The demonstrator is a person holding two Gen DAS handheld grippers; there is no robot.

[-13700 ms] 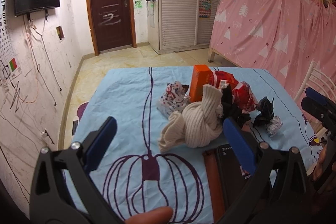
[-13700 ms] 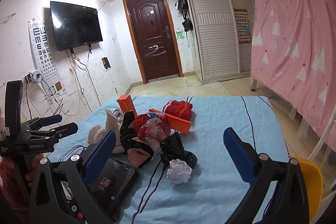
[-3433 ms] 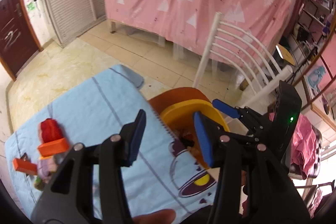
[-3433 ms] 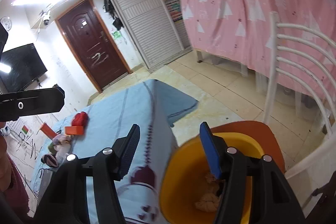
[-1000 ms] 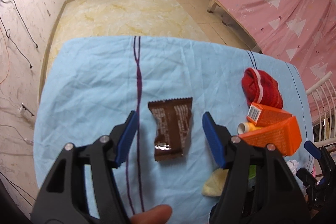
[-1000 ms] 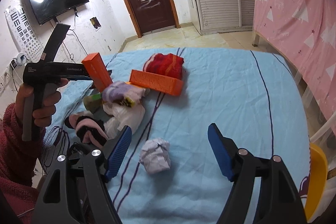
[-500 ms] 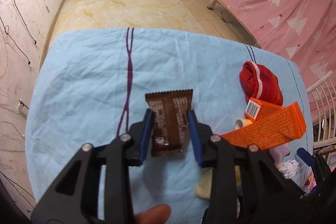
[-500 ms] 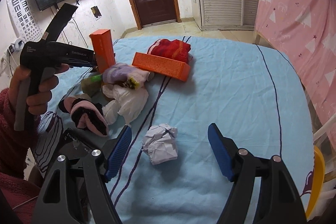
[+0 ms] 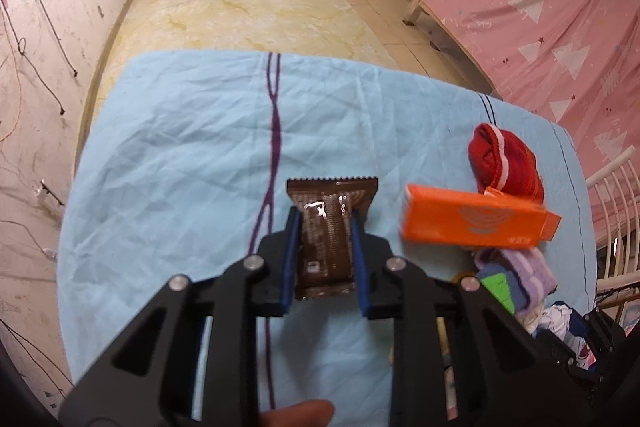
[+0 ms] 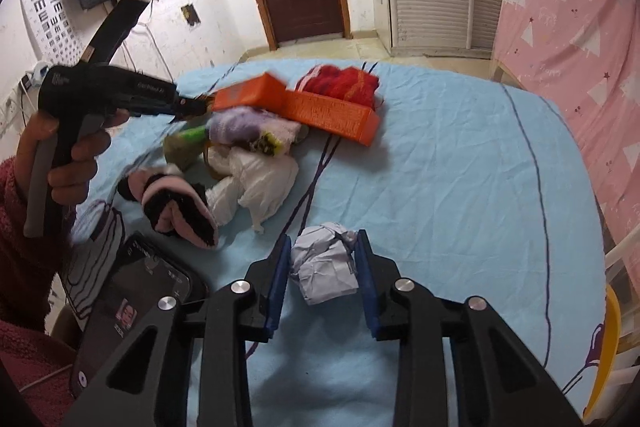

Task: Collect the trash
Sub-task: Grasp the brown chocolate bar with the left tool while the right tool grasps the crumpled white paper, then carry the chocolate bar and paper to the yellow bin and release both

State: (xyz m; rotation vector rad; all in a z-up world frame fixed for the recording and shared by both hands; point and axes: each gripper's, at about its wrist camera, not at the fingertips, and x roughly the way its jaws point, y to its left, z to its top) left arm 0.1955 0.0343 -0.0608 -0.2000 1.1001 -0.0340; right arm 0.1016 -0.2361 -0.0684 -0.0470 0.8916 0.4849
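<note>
A brown snack wrapper (image 9: 332, 191) lies flat on the light blue tablecloth (image 9: 180, 147). My left gripper (image 9: 325, 217) is closing on it, and its blue pads press both long edges. In the right wrist view a crumpled white paper ball (image 10: 324, 263) sits near the table's front. My right gripper (image 10: 324, 239) is closing too, with its pads against both sides of the ball. The same view shows a hand in a red sleeve holding the left gripper (image 10: 192, 105) at the left.
An orange box (image 9: 476, 221), a red sock (image 9: 504, 163) and a heap of socks (image 10: 248, 131) crowd the table beside the wrapper. A phone (image 10: 132, 303) lies at the front left. A yellow bin (image 10: 604, 347) and a white chair (image 9: 616, 211) stand past the right edge.
Both grippers went from wide open to closed, the left on the wrapper, the right on the paper ball. The upright orange box beside the left gripper has tipped onto its side.
</note>
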